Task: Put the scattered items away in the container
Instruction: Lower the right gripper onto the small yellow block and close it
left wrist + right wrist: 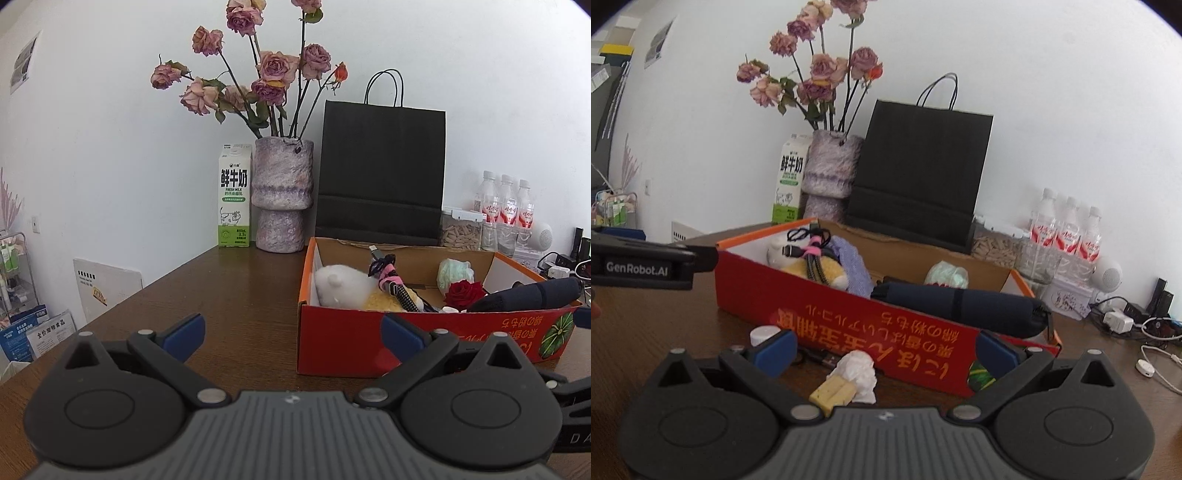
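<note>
Both grippers hang low over the desk [229, 295], facing the red box [849, 314]. The left gripper [291, 330] is spread wide with nothing between its blue pads [186, 330]; the right gripper [884, 350] is spread just as wide and empty.

The box holds a plush [343, 284], a cable bundle [388, 284], a rose [463, 293] and a dark umbrella [960, 301], which pokes over its right corner.

Only the right view shows what lies in front of the box: a tissue wad [858, 373], a yellow block [833, 393] touching it, and a white cap [764, 334], half hidden behind the pad.
</note>
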`<state>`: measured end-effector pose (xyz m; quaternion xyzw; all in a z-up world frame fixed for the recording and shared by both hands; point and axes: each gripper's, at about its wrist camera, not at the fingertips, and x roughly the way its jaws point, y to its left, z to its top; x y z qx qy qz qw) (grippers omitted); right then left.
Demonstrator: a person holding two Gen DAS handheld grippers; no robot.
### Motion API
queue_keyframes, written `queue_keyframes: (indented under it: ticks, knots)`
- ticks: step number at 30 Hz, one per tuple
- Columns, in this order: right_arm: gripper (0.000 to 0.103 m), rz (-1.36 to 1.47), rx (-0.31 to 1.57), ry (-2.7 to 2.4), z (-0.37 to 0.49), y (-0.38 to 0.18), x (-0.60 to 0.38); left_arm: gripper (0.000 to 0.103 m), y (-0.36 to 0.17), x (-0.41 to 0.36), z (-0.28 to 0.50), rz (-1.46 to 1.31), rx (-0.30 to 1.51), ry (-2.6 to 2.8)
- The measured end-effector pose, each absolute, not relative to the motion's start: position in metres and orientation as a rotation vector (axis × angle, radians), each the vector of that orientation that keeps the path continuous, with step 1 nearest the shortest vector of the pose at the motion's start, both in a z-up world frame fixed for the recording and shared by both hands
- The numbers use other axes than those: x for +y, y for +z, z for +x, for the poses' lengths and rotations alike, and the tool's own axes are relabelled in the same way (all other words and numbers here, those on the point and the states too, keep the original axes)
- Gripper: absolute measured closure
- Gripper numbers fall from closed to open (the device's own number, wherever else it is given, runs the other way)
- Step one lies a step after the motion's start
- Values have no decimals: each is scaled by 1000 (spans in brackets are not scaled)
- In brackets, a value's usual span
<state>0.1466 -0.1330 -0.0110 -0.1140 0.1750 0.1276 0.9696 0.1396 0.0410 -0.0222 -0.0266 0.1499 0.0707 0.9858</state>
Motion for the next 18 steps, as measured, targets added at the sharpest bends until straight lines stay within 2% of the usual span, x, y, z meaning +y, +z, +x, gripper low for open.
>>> queue_keyframes:
  ticks: [4,7,9,18]
  knots:
    - [2,-225,448,277,153,-18,-125,0,-24,42,145,-60,358,143]
    - [13,-218,482,272,156,-22,-122,0,-25,40,146,-50,365,137]
    - [24,-215,520,270,161,-24,-120,0,-26,38,148,-38,378,142]
    - [43,-221,594,305,171,-30,-116,0,-28,36,150,-31,402,142]
